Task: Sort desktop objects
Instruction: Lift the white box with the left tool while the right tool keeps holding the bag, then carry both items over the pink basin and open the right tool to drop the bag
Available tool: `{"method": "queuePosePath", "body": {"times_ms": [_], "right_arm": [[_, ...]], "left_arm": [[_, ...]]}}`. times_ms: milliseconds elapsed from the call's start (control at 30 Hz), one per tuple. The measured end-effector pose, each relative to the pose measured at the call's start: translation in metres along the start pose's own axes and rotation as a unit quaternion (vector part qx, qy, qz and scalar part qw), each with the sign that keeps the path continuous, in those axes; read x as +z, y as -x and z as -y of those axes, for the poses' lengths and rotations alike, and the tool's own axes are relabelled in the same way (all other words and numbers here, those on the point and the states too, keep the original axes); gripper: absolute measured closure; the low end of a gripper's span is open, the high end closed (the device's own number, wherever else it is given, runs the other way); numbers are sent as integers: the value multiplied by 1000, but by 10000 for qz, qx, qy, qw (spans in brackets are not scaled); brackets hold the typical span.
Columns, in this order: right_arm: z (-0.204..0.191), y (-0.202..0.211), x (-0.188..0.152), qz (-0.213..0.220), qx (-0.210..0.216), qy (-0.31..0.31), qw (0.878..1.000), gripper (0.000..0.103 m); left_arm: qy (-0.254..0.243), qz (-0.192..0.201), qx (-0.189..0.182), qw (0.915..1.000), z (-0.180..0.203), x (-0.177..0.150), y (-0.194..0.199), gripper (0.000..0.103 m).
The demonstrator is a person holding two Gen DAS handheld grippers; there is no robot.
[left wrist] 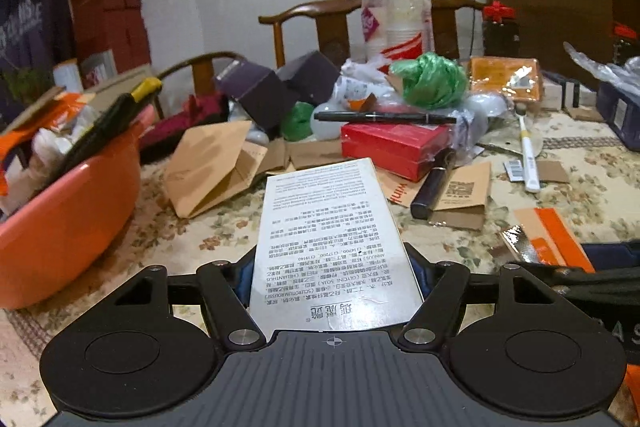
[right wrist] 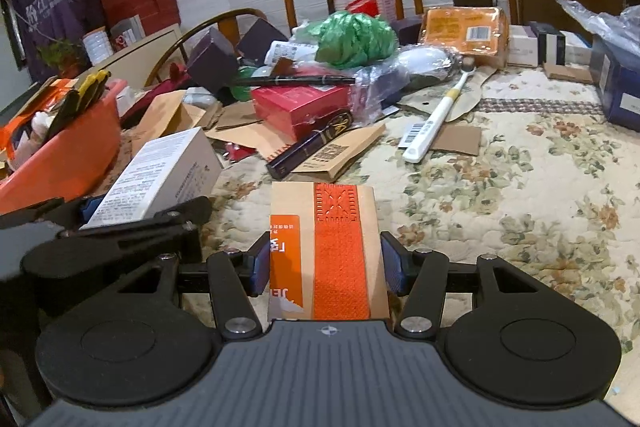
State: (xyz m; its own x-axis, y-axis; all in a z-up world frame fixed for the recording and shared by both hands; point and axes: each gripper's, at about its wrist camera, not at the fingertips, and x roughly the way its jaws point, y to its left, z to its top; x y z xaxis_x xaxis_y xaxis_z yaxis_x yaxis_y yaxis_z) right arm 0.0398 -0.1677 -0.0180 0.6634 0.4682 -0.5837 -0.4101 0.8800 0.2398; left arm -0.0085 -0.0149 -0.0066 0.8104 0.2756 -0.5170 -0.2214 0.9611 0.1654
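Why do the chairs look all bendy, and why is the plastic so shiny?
Both wrist views use fisheye lenses, so the wooden chair bows and the edges curve. In the right wrist view, room light glints off the clear plastic wrap; the white box beside it stays readable, though its small print blurs.

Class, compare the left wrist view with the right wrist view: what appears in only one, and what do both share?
Only the left wrist view shows the white box's printed top face between the left tool. Only the right wrist view shows the purple jersey and the white box from outside. Both share the orange basin, red box, black pen, green bag and kraft-and-orange packet in the right tool.
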Motion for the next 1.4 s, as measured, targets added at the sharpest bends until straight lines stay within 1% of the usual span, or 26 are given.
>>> {"method": "queuePosePath", "body": {"times_ms": [67,167,267,367,433,500,567,667,767,867,933,1000,1067,1100,1133,1167,1200,1233,1300,1367,1400], "right_arm": [[-4,4,0,30,-19,24,10000,43],[-11,12,2,39,125,-10,9999,43],[-26,25,10,154,286,0,9995,43],[-51,41,30,349,554,43,9978,43],[-73,51,45,517,699,144,9961,43],[-102,58,63,704,838,320,9935,43],[-132,60,80,836,961,477,9907,43],[-181,53,103,944,1204,627,9862,43],[-234,34,122,942,1407,798,9823,43],[-278,8,131,823,1547,924,9802,43],[-305,-12,134,727,1524,996,9806,43],[-326,-34,136,585,1487,1018,9819,43],[-341,-57,137,415,1479,1124,9817,43],[-347,-65,136,324,1442,1147,9823,38],[-352,-74,135,186,1394,1181,9830,34],[-354,-81,136,128,1406,1208,9826,28],[-353,-83,136,167,1462,1175,9821,27],[-352,-81,136,234,1545,1140,9811,26],[-344,-68,139,369,1774,1156,9766,18],[-337,-53,142,562,1847,1228,9735,17],[-330,-43,144,687,1851,1337,9712,17]], "left_arm": [[23,34,46,10000,-3,-1,6,33],[127,-5,8,9999,-15,4,15,33],[161,178,96,9997,-31,17,34,33],[269,421,195,9986,-58,37,58,33],[380,532,294,9974,-84,53,71,33],[472,649,465,9957,-110,68,83,33],[557,764,716,9929,-143,84,91,32],[674,764,1099,9887,-188,101,93,32],[861,630,1480,9832,-240,112,83,32],[1041,485,1819,9766,-282,114,70,32],[1074,331,2030,9727,-307,112,54,31],[1094,148,2161,9701,-327,108,39,31],[1157,-92,2272,9669,-343,101,19,30],[1175,-217,2345,9647,-349,97,9,30],[1193,-343,2443,9617,-354,92,-2,26],[1168,-421,2513,9599,-358,87,-9,25],[1102,-502,2604,9579,-361,81,-14,24],[1064,-518,2652,9569,-361,78,-16,24],[1033,-413,2579,9597,-361,72,-10,24],[1114,-274,2518,9610,-360,72,4,24],[1156,-157,2431,9630,-358,73,14,24]]}}
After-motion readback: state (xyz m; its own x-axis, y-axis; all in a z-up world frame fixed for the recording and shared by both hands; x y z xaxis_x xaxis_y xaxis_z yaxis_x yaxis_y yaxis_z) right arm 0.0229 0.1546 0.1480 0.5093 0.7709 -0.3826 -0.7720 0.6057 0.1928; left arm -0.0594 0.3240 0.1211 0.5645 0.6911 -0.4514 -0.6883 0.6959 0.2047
